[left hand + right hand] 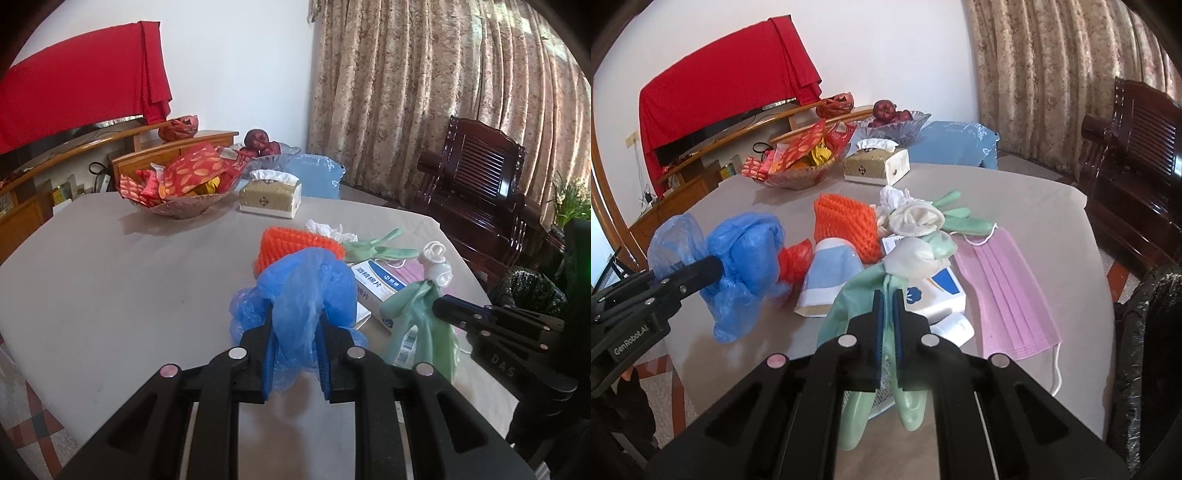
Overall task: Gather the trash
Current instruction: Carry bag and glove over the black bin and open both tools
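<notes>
The left gripper [295, 325] is pinching a crumpled blue plastic bag [306, 291] between its blue pads, the film bunched up and bulging to either side of the jaws; the right gripper [887, 306] has its pads pressed together on a pale green rubber glove [871, 295], whose rolled cream cuff [916, 254] stands just past the fingertips while the glove's fingers dangle below the jaws.

Both pieces hang just above the beige table [110, 266], so the step in hand looks like carrying them off to a bin (the black bin liner [1148, 332] at the right table edge seems the likely target, though its mouth is not in view).

To do it well: lift both clear before moving sideways, since the glove's tail hangs beside the white and blue carton [942, 295] and could drag it or the pink face mask [1004, 295] along; keep the pinch firm on the glove, which is slippery and held by a thin fold; the bag is light and will billow, so move it steadily; release only once each piece hangs over the liner's opening.

Left on the table near the middle are an orange foam fruit net [846, 229], crumpled white tissue [894, 197] and another green glove [376, 247]; the tissue box [271, 194] and snack bowl [177, 184] are probably not trash.
</notes>
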Tool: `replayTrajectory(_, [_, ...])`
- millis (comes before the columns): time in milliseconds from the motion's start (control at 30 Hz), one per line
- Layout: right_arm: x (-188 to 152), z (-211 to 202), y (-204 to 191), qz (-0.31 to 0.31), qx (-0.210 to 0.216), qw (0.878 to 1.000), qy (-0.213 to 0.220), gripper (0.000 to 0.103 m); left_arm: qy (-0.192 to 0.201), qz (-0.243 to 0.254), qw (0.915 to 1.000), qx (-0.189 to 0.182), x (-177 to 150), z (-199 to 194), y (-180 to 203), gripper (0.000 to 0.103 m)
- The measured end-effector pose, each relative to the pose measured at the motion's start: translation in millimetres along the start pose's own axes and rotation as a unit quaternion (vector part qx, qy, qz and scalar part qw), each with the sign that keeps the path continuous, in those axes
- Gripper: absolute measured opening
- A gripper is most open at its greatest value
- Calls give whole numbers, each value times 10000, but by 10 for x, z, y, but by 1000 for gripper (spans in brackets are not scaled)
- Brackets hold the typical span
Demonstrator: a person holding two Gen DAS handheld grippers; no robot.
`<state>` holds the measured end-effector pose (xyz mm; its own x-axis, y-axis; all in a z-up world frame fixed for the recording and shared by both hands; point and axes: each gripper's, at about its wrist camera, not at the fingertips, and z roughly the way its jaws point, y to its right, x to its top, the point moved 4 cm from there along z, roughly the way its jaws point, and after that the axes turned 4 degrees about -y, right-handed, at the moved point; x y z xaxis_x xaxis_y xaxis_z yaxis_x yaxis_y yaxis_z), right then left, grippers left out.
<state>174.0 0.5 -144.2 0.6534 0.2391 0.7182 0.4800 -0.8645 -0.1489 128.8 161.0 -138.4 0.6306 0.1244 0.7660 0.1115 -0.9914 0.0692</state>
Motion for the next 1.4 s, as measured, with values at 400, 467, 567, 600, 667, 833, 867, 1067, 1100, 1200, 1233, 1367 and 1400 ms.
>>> replayTrajectory(400, [213, -872, 379, 194, -389, 9957, 813, 4, 531, 383, 9959, -631, 290, -368, 605, 19])
replayTrajectory(467, [215, -1061, 495, 231, -541, 9939, 937, 4, 615, 472, 9936, -819, 340, -434, 784, 19])
replayTrajectory(567, [190, -1338, 706, 311, -819, 9904, 1069, 4, 692, 614, 9894, -1122, 406, -502, 1085, 19])
replayTrajectory(600, [172, -1410, 763, 334, -896, 9893, 1106, 4, 704, 644, 9883, -1188, 420, -514, 1158, 19])
replayTrajectory(667, [132, -1614, 939, 415, -1127, 9858, 1174, 4, 716, 733, 9843, -1439, 462, -526, 1377, 19])
replayTrajectory(833, [6, -1974, 1318, 614, -1638, 9757, 1319, 4, 652, 930, 9749, -1917, 512, -466, 1866, 19])
replayTrajectory(867, [-26, -2028, 1404, 656, -1744, 9734, 1332, 4, 631, 998, 9725, -2010, 515, -446, 1983, 19])
replayTrajectory(1067, [-287, -2225, 1931, 1003, -2280, 9603, 1256, 4, 450, 1290, 9590, -2483, 486, -306, 2626, 19])
replayTrajectory(1100, [-348, -2243, 2037, 1062, -2372, 9580, 1213, 4, 435, 1337, 9570, -2536, 466, -290, 2715, 19])
replayTrajectory(1200, [-463, -2228, 2259, 1176, -2551, 9536, 1088, 4, 376, 1491, 9505, -2700, 426, -196, 3038, 19])
replayTrajectory(1233, [-506, -2224, 2307, 1196, -2594, 9525, 1058, 4, 332, 1513, 9495, -2730, 432, -152, 3137, 19])
replayTrajectory(1367, [-658, -2233, 2559, 1341, -2760, 9468, 969, 5, 145, 1555, 9456, -2855, 420, -16, 3438, 19])
replayTrajectory(1400, [-692, -2229, 2626, 1379, -2809, 9450, 947, 5, 129, 1585, 9447, -2867, 407, -2, 3490, 19])
